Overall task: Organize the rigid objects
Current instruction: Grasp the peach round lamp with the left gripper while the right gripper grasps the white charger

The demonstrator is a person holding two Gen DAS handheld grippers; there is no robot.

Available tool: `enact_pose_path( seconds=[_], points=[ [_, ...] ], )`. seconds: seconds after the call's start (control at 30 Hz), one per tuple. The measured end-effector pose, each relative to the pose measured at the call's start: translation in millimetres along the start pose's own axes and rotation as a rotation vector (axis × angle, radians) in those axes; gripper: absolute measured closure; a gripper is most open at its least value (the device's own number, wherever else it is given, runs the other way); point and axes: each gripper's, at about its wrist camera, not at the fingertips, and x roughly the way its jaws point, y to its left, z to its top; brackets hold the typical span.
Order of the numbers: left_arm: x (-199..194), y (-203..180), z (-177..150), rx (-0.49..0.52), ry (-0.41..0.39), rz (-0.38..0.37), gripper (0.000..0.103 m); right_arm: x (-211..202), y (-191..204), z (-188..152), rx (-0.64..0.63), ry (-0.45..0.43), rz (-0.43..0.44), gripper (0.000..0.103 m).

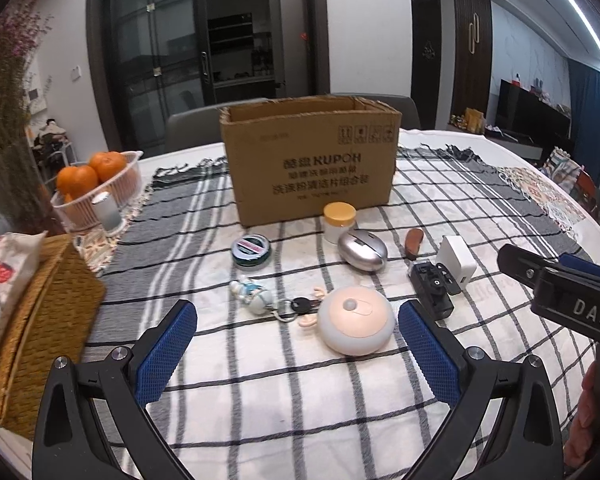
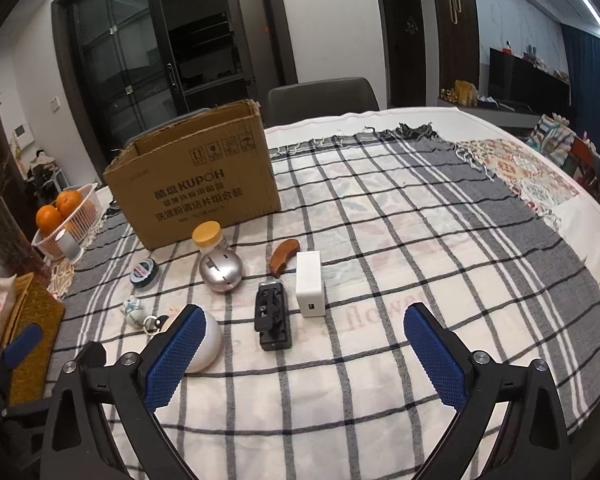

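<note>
Ahead, a corrugated cardboard box (image 1: 310, 160) printed "KUPOH" stands open-topped on the checked woven cloth (image 2: 400, 220), with a smooth domed pink-and-white gadget (image 1: 356, 320), a silver egg-shaped case (image 1: 363, 250) and a white charger block (image 2: 309, 283) lying before it. Both the left gripper (image 1: 298, 350) and the right gripper (image 2: 305, 354) are spread wide, their blue mesh-textured pads holding nothing. The other tool seen from the left wrist reads "DAS".

Pretty dim indoor light, mostly from a ceiling light strip (image 1: 572, 8) at upper right. Heavy fisheye warping, dark vignetted corners, soft shadows, slightly blurry edges.
</note>
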Motion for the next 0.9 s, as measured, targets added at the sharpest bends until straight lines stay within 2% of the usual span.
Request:
enact_pose_path(
  seconds=[0.5, 0.63, 0.9],
  points=[
    [51, -27, -5, 0.08, 0.091, -0.096, 0.006, 60, -22, 0, 0.068, 0.105, 0.006, 0.023],
    [64, -32, -5, 0.096, 0.114, -0.101, 0.006, 71, -24, 0, 0.08, 0.126, 0.016, 0.028],
    [83, -40, -9, 0.164, 0.145, -0.109, 0.013, 87, -19, 5, 0.087, 0.129, 0.043, 0.035]
  ],
)
